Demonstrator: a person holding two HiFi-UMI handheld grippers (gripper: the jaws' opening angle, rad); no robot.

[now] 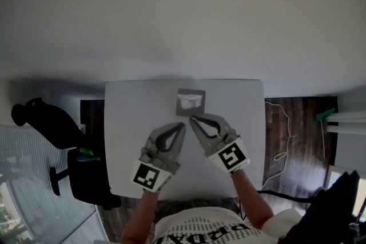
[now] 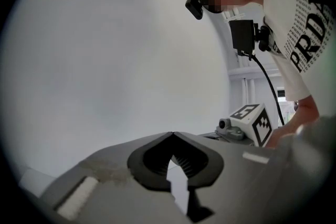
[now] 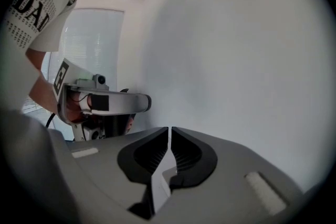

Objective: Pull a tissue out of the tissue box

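A grey tissue box (image 1: 190, 102) with a white tissue showing in its top opening sits at the far middle of the white table (image 1: 126, 140). My left gripper (image 1: 182, 124) hangs over the table just short of the box, its tips touching, nothing between them. My right gripper (image 1: 191, 119) is beside it, tips together and empty, pointing at the box's near edge. In the left gripper view the left gripper (image 2: 172, 134) is shut against a blank wall, with the right gripper's marker cube (image 2: 255, 122) at the right. In the right gripper view the right gripper (image 3: 169, 128) is shut; the box is hidden in both gripper views.
A black office chair (image 1: 63, 140) stands left of the table. Dark wood floor with a thin white cable (image 1: 283, 140) lies to the right, near a white shelf (image 1: 349, 123). A plain white wall (image 1: 183, 14) rises behind the table.
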